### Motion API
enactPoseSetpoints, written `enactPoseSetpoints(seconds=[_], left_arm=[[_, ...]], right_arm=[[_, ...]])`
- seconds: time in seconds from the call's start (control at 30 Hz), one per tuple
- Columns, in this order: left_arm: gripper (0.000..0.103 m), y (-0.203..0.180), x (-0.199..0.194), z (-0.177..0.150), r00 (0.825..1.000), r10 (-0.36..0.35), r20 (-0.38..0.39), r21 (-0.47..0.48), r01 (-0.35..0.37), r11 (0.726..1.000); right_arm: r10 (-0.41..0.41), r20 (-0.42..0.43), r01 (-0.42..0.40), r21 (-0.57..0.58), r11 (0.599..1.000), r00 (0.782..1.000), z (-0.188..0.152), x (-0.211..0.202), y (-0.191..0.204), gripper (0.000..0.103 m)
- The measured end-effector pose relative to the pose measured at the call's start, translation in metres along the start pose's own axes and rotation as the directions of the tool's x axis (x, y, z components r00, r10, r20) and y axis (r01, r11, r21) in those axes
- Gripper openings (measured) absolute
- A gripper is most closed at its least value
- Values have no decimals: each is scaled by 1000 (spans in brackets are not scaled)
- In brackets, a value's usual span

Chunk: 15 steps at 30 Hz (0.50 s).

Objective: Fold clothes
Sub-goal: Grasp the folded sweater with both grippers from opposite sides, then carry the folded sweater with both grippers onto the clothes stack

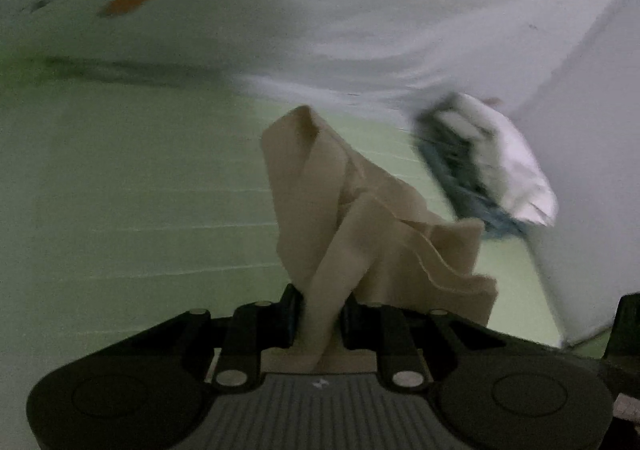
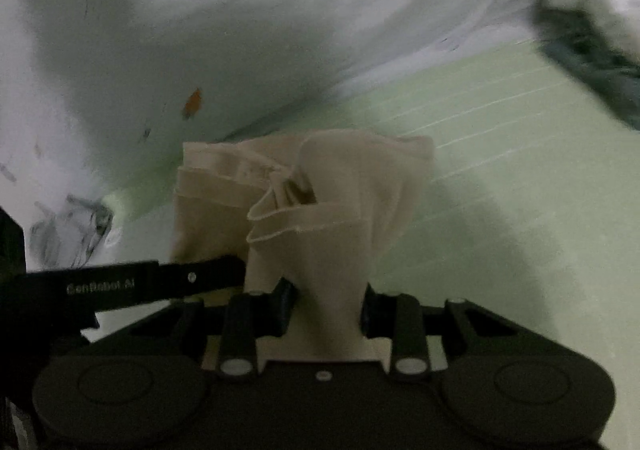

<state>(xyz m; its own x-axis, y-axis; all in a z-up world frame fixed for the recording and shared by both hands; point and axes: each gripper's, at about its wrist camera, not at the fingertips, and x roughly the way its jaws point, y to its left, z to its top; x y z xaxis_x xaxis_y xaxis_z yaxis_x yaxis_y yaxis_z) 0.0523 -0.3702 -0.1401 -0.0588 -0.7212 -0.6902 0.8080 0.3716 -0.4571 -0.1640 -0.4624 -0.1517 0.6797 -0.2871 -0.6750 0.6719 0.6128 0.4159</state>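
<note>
I am holding a beige cloth [image 1: 360, 218] off the surface, bunched and creased, with both grippers pinching it at once. In the left wrist view, my left gripper [image 1: 318, 320] is clamping a twisted neck of the cloth, its jaws drawn in close on the fabric, and the rest of the cloth is fanning up and out to the right with a stitched hem edge showing. In the right wrist view, my right gripper [image 2: 326, 308] is gripping the beige cloth [image 2: 320, 210] the same way, its jaws closed in on a wider gather of fabric, while the layers are spreading above into folds with two hem edges lying one over the other. The left gripper [image 2: 192, 278] is showing at the left of that view as a black bar with white lettering, touching the cloth's left side. Beneath the cloth a pale green sheet with thin white stripes [image 1: 140, 190] is lying flat. Beyond it a white patterned cover with orange and dark marks [image 1: 280, 10] is running across the back. A blurred pile of dark and white fabric [image 1: 484, 162] is sitting on the green sheet, well apart from the cloth.
</note>
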Motion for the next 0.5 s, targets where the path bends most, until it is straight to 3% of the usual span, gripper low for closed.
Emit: enactPoseSetpoints(seconds=[0.23, 0.37, 0.5], left_arm=[[21, -78, 17, -18, 983, -169, -66, 163, 178, 970], [20, -133, 36, -32, 973, -208, -97, 220, 225, 949], [20, -194, 59, -42, 970, -225, -94, 272, 242, 931]], right_arm=[[-177, 127, 157, 152, 976, 976, -24, -75, -45, 32], [-244, 170, 207, 205, 957, 955, -28, -110, -85, 32], [-254, 210, 204, 232, 951, 944, -16, -133, -137, 32]])
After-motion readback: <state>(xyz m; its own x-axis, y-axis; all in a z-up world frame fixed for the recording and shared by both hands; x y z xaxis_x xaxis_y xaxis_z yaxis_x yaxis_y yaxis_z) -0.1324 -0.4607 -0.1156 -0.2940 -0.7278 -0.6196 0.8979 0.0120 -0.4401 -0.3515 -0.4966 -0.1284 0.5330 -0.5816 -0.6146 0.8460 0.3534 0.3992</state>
